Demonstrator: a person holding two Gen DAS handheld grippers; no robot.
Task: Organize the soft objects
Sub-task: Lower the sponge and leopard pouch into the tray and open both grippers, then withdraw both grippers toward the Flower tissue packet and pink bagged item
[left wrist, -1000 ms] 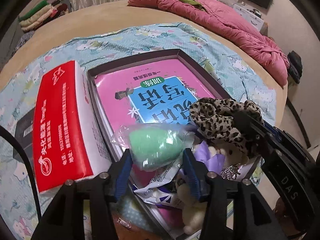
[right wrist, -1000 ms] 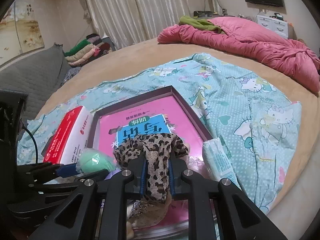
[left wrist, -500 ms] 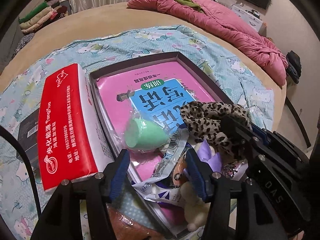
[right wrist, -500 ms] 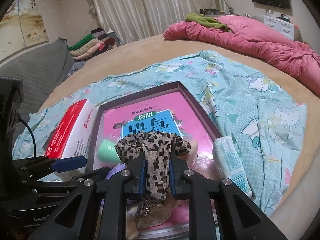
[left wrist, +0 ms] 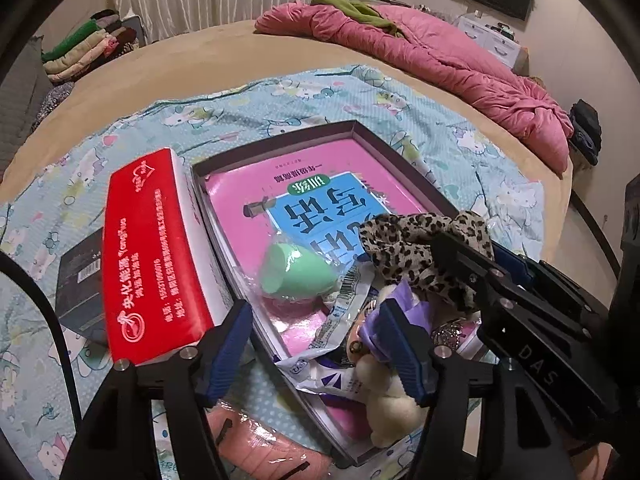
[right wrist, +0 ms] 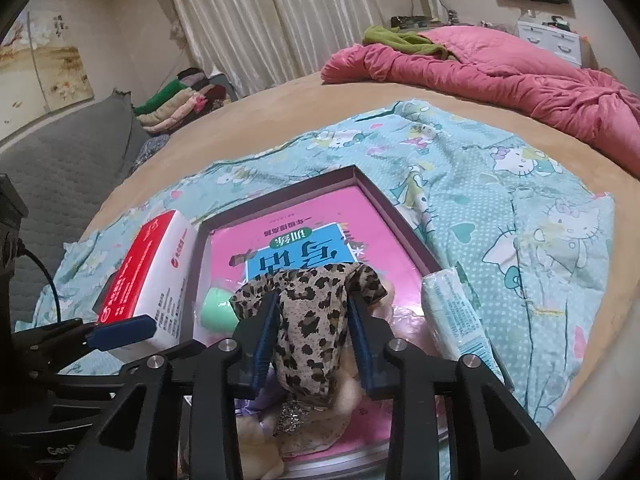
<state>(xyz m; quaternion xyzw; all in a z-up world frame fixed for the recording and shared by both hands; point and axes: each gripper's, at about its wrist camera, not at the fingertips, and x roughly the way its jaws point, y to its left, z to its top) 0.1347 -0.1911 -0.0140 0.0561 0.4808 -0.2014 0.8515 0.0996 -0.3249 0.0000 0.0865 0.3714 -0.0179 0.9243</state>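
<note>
A green sponge in a clear bag (left wrist: 296,272) lies in the shallow dark-rimmed box (left wrist: 384,144) on a pink book; it also shows in the right wrist view (right wrist: 218,308). My left gripper (left wrist: 320,344) is open and empty, just behind the sponge. My right gripper (right wrist: 312,336) has parted jaws either side of a leopard-print cloth (right wrist: 312,320), also in the left wrist view (left wrist: 404,244), with slack gaps at each pad. A cream plush toy with purple trim (left wrist: 384,380) and plastic packets (left wrist: 332,372) lie in the box's near end.
A red and white tissue box (left wrist: 148,256) stands left of the dark box, with a black box (left wrist: 76,284) beyond it. A tissue pack (right wrist: 456,316) lies right of the box. A pink packet (left wrist: 264,452) lies near my left gripper. A pink quilt (right wrist: 500,76) is at the back.
My left gripper opened and let go of the green sponge, which dropped into the box, then drew back. My right gripper's jaws widened around the leopard cloth.
</note>
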